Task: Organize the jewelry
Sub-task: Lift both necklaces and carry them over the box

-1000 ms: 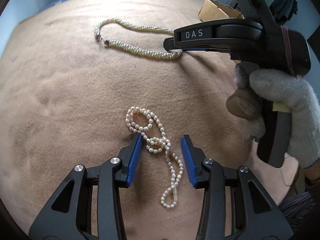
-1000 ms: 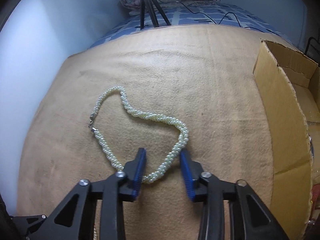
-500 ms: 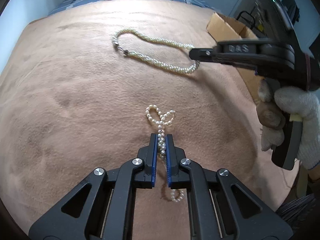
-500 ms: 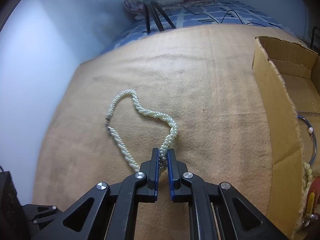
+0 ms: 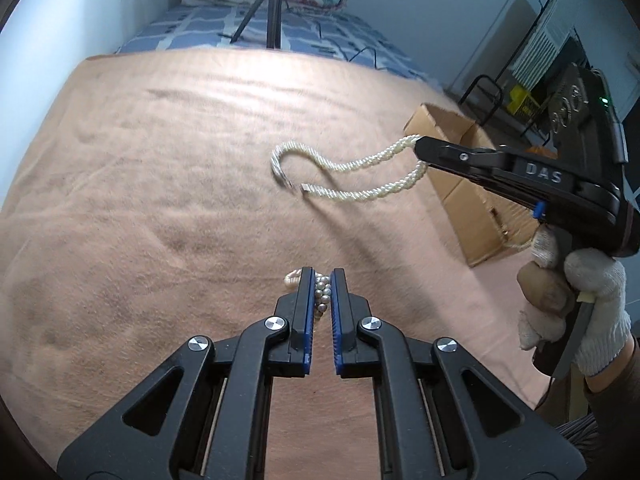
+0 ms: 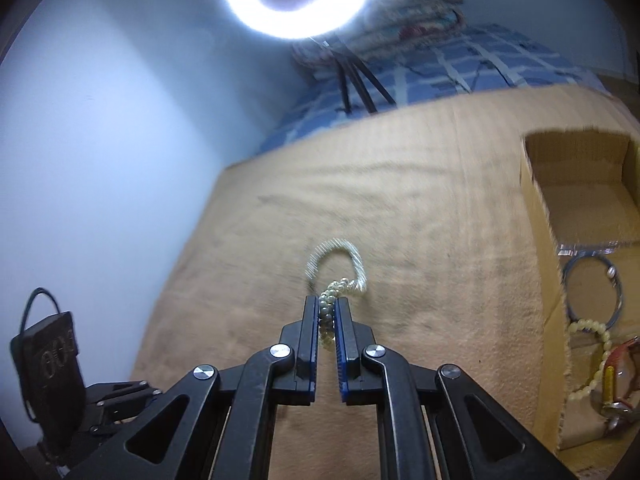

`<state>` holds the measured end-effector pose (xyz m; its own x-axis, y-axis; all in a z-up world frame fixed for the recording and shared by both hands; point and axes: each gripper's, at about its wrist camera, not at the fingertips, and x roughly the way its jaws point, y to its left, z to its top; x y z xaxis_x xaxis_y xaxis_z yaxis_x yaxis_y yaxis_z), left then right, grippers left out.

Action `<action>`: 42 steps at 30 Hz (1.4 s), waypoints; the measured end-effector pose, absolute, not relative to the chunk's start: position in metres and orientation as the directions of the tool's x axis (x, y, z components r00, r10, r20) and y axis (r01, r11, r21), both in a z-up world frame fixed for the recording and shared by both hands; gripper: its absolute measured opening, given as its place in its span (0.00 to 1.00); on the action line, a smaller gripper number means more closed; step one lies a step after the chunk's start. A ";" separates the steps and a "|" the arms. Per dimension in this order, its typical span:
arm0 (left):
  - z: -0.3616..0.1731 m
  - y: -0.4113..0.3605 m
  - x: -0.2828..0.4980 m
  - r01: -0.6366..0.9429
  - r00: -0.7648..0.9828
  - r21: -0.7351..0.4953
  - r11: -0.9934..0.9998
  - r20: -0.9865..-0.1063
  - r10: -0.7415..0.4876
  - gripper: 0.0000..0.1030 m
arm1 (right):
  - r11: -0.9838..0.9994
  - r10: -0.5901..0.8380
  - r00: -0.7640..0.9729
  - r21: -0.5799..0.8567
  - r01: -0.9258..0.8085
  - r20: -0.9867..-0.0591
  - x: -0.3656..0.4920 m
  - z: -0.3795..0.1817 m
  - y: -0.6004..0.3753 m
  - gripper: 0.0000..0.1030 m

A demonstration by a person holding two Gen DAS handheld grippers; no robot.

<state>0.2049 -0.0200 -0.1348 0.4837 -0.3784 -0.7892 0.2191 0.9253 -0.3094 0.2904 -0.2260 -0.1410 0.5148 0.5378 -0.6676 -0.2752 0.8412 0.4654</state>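
clamping a small pearl strand (image 5: 322, 290) between its blue pads, the left gripper (image 5: 320, 280) points forward and downward over the tan blanket (image 5: 160, 200), its jaws nearly together with the beads bunched in the narrow gap; a loop of beads pokes out to the left of the left pad, and the rest of the strand is hidden behind the fingers.

to the right in the left wrist view, the right gripper (image 5: 418, 148) reaches in from the right side, angled down toward the far left. a hand in a pale knit glove (image 5: 576, 304) wraps its handle from below, with a dark sleeve at the wrist. its jaws are pinched on the twisted pearl necklace (image 5: 360, 180), which hangs from the tip in two strands that sweep left, its clasp ends near the blanket; whether they touch it i cannot tell.

from the right wrist view, the same necklace (image 6: 340, 276) is squeezed between the pads of that gripper (image 6: 327, 304) and loops out beyond the tips, blurred.

an open cardboard box (image 6: 540, 240) sits to the right on the blanket, holding a thin hoop bangle (image 6: 592, 292) and a pale bead bracelet (image 6: 596, 356).
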 end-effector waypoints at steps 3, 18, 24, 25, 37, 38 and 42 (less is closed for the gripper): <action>-0.124 -0.020 0.196 0.227 0.499 -0.311 0.923 -0.776 -0.385 0.05 | 0.833 0.550 0.533 0.467 -0.296 -0.643 0.284 -0.124 -0.228 0.05; -0.083 -0.046 0.185 0.301 0.538 -0.331 0.895 -0.716 -0.445 0.05 | 0.813 0.580 0.592 0.445 -0.376 -0.559 0.237 -0.053 -0.260 0.05; -0.066 -0.069 0.185 0.353 0.535 -0.335 0.873 -0.693 -0.482 0.05 | 0.821 0.568 0.635 0.416 -0.392 -0.523 0.221 -0.021 -0.291 0.05; -0.063 -0.075 0.186 0.362 0.535 -0.336 0.869 -0.689 -0.489 0.05 | 0.822 0.566 0.642 0.412 -0.392 -0.518 0.220 -0.018 -0.296 0.05; -0.032 -0.142 0.205 0.462 0.519 -0.340 0.819 -0.645 -0.560 0.05 | 0.867 0.484 0.740 0.368 -0.335 -0.467 0.211 0.018 -0.366 0.05; -0.031 -0.149 0.207 0.472 0.517 -0.338 0.814 -0.643 -0.566 0.05 | 0.872 0.476 0.744 0.364 -0.328 -0.468 0.212 0.018 -0.371 0.05; -0.025 -0.179 0.213 0.511 0.504 -0.331 0.794 -0.633 -0.588 0.05 | 0.889 0.441 0.759 0.351 -0.295 -0.479 0.220 0.017 -0.392 0.05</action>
